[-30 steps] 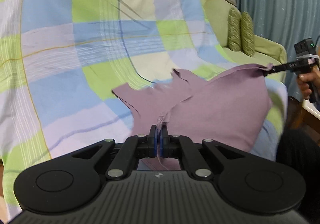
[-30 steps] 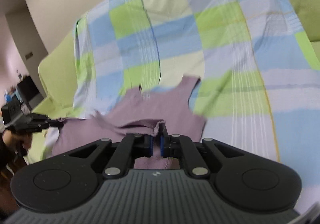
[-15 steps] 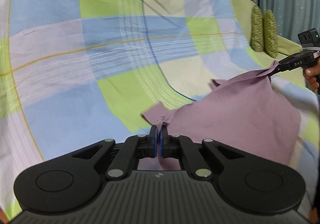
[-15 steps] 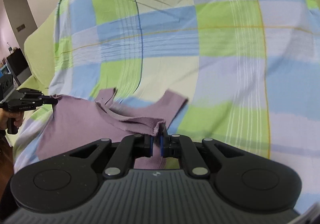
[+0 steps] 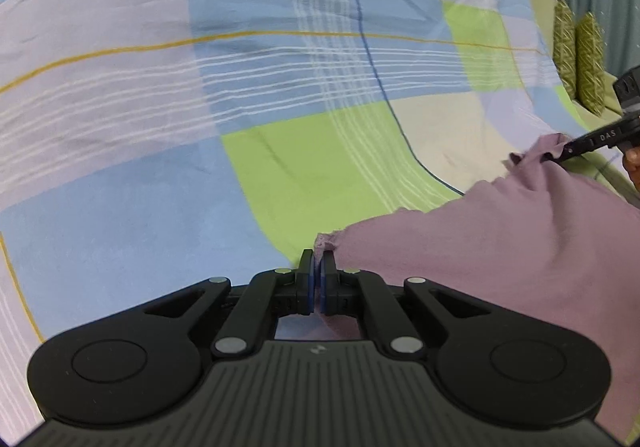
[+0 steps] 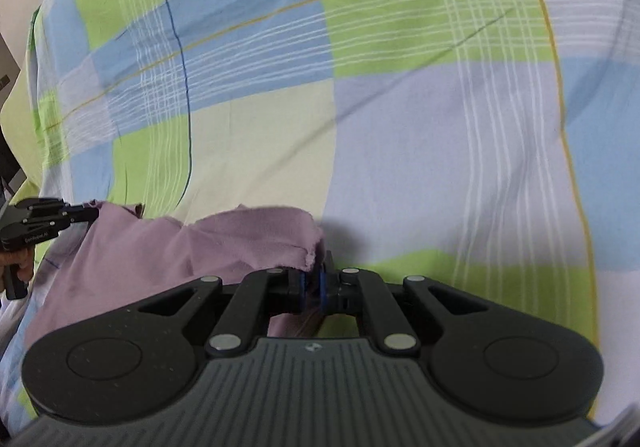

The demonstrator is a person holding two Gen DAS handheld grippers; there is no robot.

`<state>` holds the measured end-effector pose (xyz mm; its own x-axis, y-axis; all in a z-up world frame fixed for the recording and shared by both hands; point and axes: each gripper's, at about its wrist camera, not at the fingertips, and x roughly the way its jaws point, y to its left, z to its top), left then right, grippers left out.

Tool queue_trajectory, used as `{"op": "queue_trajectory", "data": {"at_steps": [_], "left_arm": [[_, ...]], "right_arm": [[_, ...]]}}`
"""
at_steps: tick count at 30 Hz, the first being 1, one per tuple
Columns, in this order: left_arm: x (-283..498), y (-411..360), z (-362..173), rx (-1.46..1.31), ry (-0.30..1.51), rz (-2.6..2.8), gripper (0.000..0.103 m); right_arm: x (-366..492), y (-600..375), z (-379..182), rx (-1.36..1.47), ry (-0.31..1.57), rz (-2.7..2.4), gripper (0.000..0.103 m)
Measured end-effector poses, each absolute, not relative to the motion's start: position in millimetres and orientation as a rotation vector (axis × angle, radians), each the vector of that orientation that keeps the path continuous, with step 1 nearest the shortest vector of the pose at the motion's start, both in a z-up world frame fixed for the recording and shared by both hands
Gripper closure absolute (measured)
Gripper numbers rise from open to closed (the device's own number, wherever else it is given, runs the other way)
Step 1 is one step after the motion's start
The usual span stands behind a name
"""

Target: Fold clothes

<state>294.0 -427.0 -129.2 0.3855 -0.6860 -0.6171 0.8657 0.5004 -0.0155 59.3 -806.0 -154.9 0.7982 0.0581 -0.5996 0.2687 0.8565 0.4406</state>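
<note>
Two hand-held tools grip one mauve garment (image 5: 500, 247) over a sofa draped with a checked sheet (image 5: 280, 167). The left tool (image 5: 318, 267) has its jaws pressed together on a bunched corner of the cloth, a sliver of fabric showing between the blue pads (image 5: 310, 283). The right tool (image 6: 314, 279) is likewise closed to a narrow gap with a frayed corner pinched in it. In the left wrist view the right tool (image 5: 560, 151) appears at far right, its tip nipping the opposite corner; in the right wrist view the left tool (image 6: 94, 213) appears at far left, doing the same. The edge held between the two tools therefore runs crosswise, from one tool to the other, and the body of the garment falls away below and towards the person, its lower part out of view. The sheet lies directly ahead of both tools and close beneath the held edge. Judged from this, the coming move turns on laying that edge forward and down onto the sheet with both corners level, since each tool is equally near the surface. Two green patterned cushions (image 5: 576, 55) stand well apart at the sofa's far end.
</note>
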Motion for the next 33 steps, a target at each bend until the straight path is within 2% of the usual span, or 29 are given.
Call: {"op": "queue_trajectory", "data": {"at_steps": [6, 9, 15, 21, 24, 28, 33], "left_arm": [[289, -414, -123, 0.269, 0.564, -0.965, 0.103], [291, -410, -120, 0.274, 0.563, -0.905, 0.099], [287, -382, -103, 0.252, 0.567, -0.805, 0.099], [198, -362, -90, 0.418, 0.486, -0.933, 0.099], [122, -355, -96, 0.562, 0.418, -1.036, 0.096], [45, -350, -117, 0.79, 0.325, -1.1, 0.091], [16, -363, -144, 1.004, 0.204, -1.048, 0.089]], "right_arm": [[52, -807, -155, 0.514, 0.62, -0.228, 0.099], [48, -799, -150, 0.473, 0.621, -0.268, 0.099], [22, -795, -132, 0.44, 0.562, -0.423, 0.09], [-35, -745, -111, 0.422, 0.523, -0.274, 0.085], [-73, -703, -112, 0.267, 0.555, -0.199, 0.085], [-105, -618, -126, -0.186, 0.69, -0.132, 0.087], [-110, -563, -144, -0.497, 0.737, -0.071, 0.087]]}}
